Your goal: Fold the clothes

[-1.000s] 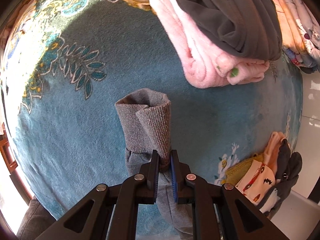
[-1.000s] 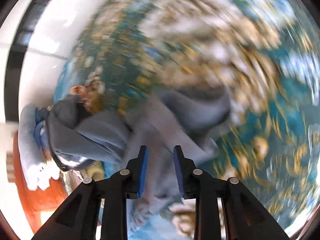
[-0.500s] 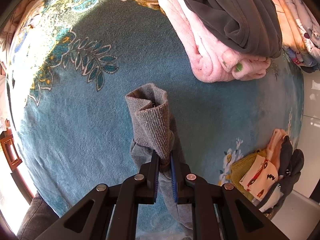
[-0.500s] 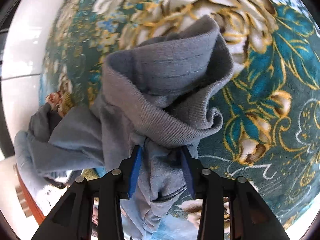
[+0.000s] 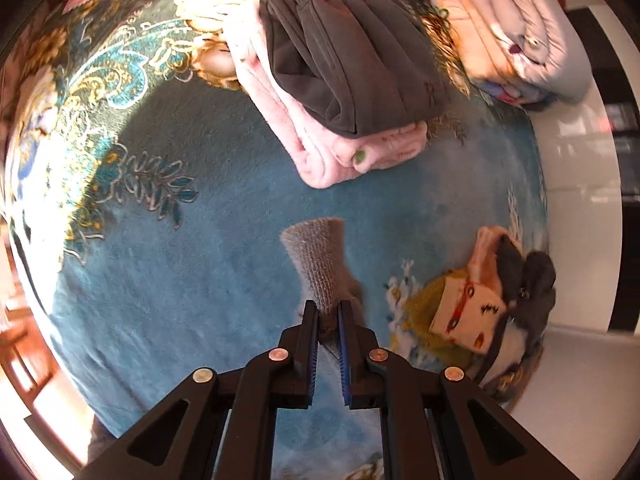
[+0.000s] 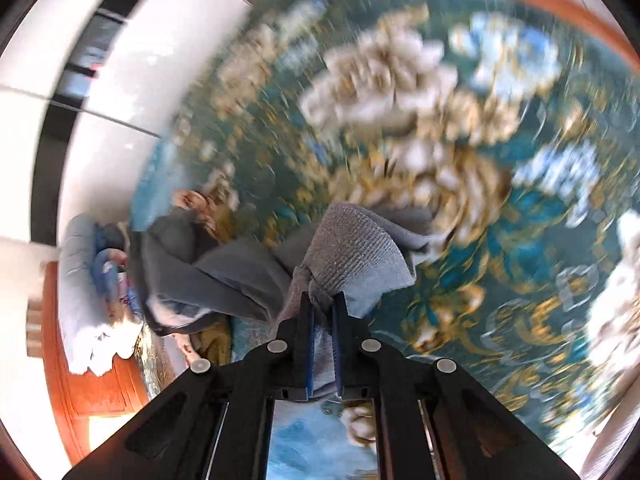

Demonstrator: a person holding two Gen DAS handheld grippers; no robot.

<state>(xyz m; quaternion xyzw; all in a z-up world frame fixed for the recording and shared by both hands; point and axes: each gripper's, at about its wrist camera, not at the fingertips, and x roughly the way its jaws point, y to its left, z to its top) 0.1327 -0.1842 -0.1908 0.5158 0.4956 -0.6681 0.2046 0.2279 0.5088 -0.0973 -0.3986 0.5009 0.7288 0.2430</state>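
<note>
I hold a grey garment with ribbed cuffs in both grippers above a blue floral carpet. My left gripper [image 5: 328,314] is shut on one ribbed cuff [image 5: 318,254], which stands up from the jaws. My right gripper [image 6: 322,304] is shut on another ribbed grey band [image 6: 352,252] of the same garment, with its body [image 6: 224,276] trailing off to the left. The right wrist view is blurred by motion.
A folded stack of pink fleece [image 5: 332,152] and dark grey trousers [image 5: 352,64] lies ahead on the carpet [image 5: 160,280]. Folded pale clothes [image 5: 520,36] lie at the far right. A heap of unfolded clothes [image 5: 488,312] sits right, near the carpet's edge and white floor [image 5: 580,208].
My right gripper has closed on the ribbed band and swung with it, blurring its view. My left gripper has lifted and tilted, so the cuff looks smaller and the folded stack sits more central.
</note>
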